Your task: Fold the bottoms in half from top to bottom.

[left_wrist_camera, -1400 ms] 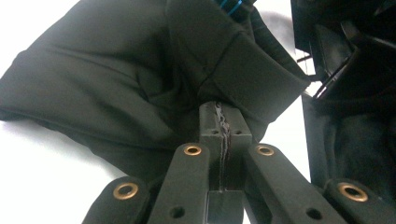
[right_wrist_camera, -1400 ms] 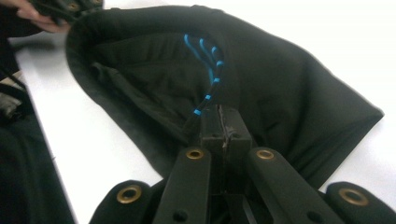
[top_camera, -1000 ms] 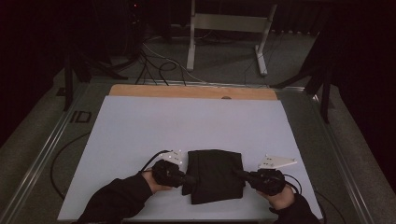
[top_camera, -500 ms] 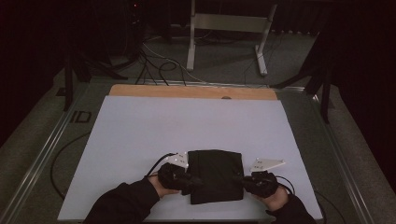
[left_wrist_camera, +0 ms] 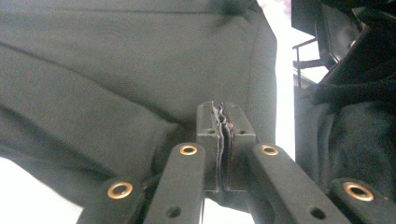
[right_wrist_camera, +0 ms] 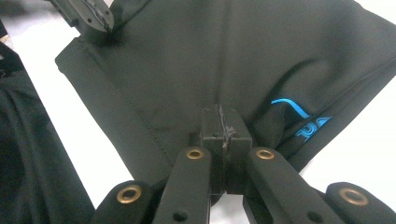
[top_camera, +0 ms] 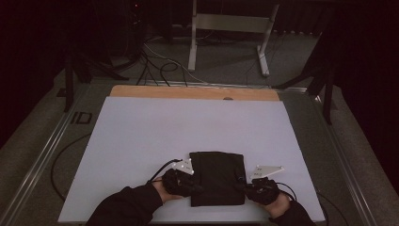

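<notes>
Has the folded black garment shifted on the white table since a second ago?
Yes. The folded black garment has slid slightly toward the white table's near edge, away from the wooden strip at the far end, gripped by the left gripper and right gripper.

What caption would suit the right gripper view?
Right gripper, jaws shut on a folded black garment with a blue logo, lying on a white table.

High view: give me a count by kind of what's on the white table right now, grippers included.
Black folded garment: 1
Hand-held gripper: 2, the left hand-held gripper and the right hand-held gripper, each shut on the garment's edge
Total: 3
</notes>
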`<state>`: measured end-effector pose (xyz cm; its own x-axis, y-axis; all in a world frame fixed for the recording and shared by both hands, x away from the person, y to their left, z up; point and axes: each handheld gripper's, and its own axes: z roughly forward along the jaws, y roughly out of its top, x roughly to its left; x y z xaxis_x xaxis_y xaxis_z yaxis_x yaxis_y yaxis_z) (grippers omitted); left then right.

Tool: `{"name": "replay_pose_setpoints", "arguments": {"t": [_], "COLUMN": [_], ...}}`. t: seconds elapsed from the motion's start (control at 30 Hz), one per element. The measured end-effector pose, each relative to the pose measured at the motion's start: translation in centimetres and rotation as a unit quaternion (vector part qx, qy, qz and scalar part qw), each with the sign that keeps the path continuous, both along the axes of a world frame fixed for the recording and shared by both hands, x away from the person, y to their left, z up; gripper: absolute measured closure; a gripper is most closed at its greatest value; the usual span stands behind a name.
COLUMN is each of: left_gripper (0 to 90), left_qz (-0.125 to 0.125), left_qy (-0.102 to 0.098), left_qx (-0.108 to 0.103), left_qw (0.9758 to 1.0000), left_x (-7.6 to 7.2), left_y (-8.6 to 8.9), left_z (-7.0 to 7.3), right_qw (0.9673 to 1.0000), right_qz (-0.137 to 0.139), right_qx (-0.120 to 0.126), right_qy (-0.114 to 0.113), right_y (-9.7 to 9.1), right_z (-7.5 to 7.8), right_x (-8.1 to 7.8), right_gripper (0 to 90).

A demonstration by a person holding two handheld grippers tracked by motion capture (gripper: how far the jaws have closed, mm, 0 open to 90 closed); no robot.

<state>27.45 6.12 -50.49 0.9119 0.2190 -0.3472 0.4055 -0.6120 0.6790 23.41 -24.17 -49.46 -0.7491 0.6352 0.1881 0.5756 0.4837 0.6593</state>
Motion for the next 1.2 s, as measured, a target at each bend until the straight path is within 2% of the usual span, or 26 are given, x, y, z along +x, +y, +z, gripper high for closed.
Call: {"name": "replay_pose_setpoints", "arguments": {"t": [0.1, 0.27, 0.5, 0.67, 0.8, 0.83, 0.9, 1.2], "left_gripper": [87.9, 87.9, 87.7, 87.8, 87.9, 88.0, 88.0, 88.0], "left_qz": [-0.001, -0.003, -0.007, -0.006, -0.001, 0.0, 0.0, -0.002], "left_qy": [0.005, 0.002, -0.005, -0.004, -0.001, 0.001, 0.003, 0.012], "left_qx": [0.002, 0.001, -0.016, -0.006, -0.002, 0.004, 0.003, 0.006], "left_qw": [1.0, 1.0, 0.9998, 1.0, 1.0, 1.0, 1.0, 0.9999], "left_x": [-0.2, -0.5, -0.9, -0.9, -0.8, -0.8, -0.8, -1.0], "left_y": [0.2, 0.4, 0.5, 0.3, 0.3, 0.4, 0.4, 0.8], "left_z": [-0.2, -0.1, 0.5, 0.1, -0.2, -0.3, -0.4, -0.6], "right_qw": [0.9999, 1.0, 0.9998, 0.9998, 0.9998, 0.9998, 0.9995, 0.9986], "right_qz": [0.003, 0.003, 0.007, 0.003, 0.001, 0.008, 0.017, 0.036], "right_qx": [0.008, 0.006, 0.017, -0.016, -0.017, -0.02, -0.024, -0.037], "right_qy": [0.01, -0.003, -0.009, -0.014, -0.005, 0.004, 0.01, 0.014], "right_y": [0.0, 0.0, -0.2, 0.0, 0.0, 0.1, 0.3, 0.8], "right_z": [0.0, 0.3, 0.8, 0.3, 0.1, -0.1, -0.2, -0.4], "right_x": [-0.2, -0.8, -1.5, -1.4, -1.3, -1.3, -1.5, -1.7], "right_gripper": [89.9, 89.8, 89.8, 89.8, 89.9, 89.9, 89.8, 89.9]}}
